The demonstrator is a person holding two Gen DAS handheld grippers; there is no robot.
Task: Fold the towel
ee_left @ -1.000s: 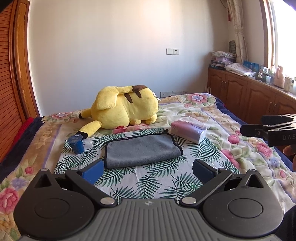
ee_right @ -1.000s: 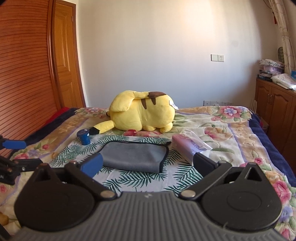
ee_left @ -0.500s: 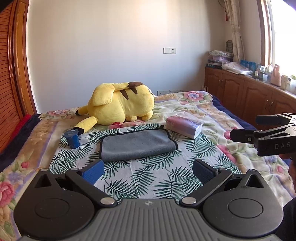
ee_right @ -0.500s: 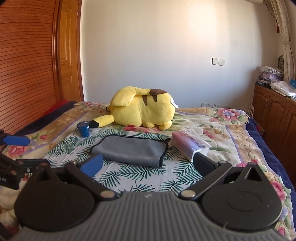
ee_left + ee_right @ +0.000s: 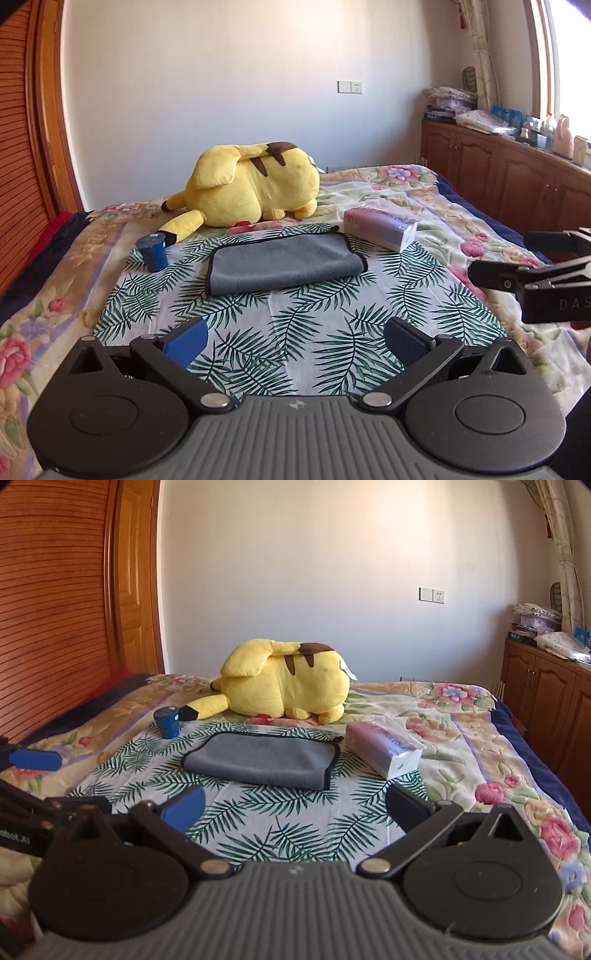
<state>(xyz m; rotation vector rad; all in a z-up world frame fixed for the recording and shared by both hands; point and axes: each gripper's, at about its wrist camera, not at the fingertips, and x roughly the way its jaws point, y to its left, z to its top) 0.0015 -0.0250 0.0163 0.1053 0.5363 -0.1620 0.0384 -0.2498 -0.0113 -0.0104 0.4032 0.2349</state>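
A grey towel with black edging [image 5: 280, 262] lies folded flat on the palm-leaf cloth [image 5: 295, 332] in the middle of the bed; it also shows in the right wrist view [image 5: 262, 758]. My left gripper [image 5: 295, 341] is open and empty, held well short of the towel's near edge. My right gripper [image 5: 295, 808] is open and empty, also short of the towel. The right gripper shows at the right edge of the left wrist view [image 5: 532, 266]. The left gripper shows at the left edge of the right wrist view [image 5: 29, 775].
A yellow plush toy [image 5: 251, 188] lies behind the towel. A blue cup [image 5: 152, 252] stands left of it, a tissue pack [image 5: 380, 228] right of it. Wooden cabinets [image 5: 517, 177] line the right wall, a wooden door [image 5: 74, 590] the left.
Both grippers have drawn back and risen a little from the bed; the towel looks smaller and farther. The towel itself has not moved.
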